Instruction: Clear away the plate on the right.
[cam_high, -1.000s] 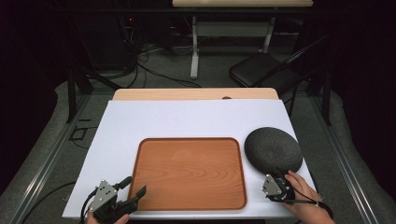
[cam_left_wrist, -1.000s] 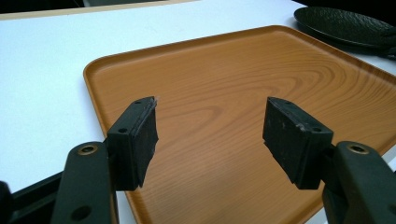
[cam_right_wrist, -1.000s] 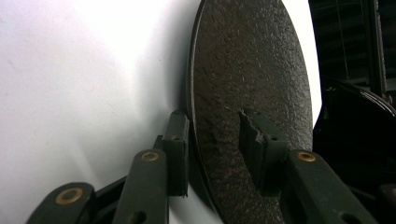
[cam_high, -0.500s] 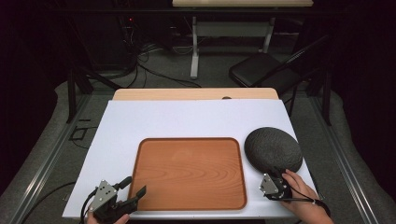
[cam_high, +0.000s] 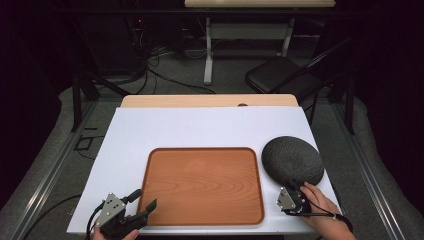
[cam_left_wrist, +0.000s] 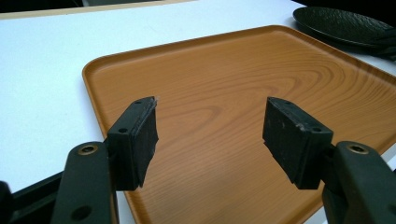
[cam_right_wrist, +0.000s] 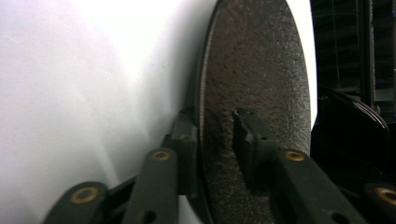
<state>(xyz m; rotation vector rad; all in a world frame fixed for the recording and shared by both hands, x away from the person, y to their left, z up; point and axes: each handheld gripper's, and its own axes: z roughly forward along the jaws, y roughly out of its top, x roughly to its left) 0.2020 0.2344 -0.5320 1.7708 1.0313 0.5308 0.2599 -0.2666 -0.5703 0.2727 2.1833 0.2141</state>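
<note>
Dark room, grey carpet floor (cam_high: 60, 150); black chair (cam_high: 280, 75), pale table legs (cam_high: 209, 55), floor cables (cam_high: 165, 70)

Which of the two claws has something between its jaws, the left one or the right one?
The right claw: its jaws, which have just been closing, straddle the rim of the dark plate. The left claw stands open over the wooden tray, holding nothing.

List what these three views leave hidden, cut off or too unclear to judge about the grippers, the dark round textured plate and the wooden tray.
- Dark round textured plate: right gripper view, underside hidden by the plate itself; near rim cut by the bottom edge.
- Right gripper: whether both pads press the rim is unclear; the plate hides one pad's face.
- Brown rectangular wooden tray: left gripper view, right side cut off.
- Left gripper: high view, holding hand cut off below.
</note>
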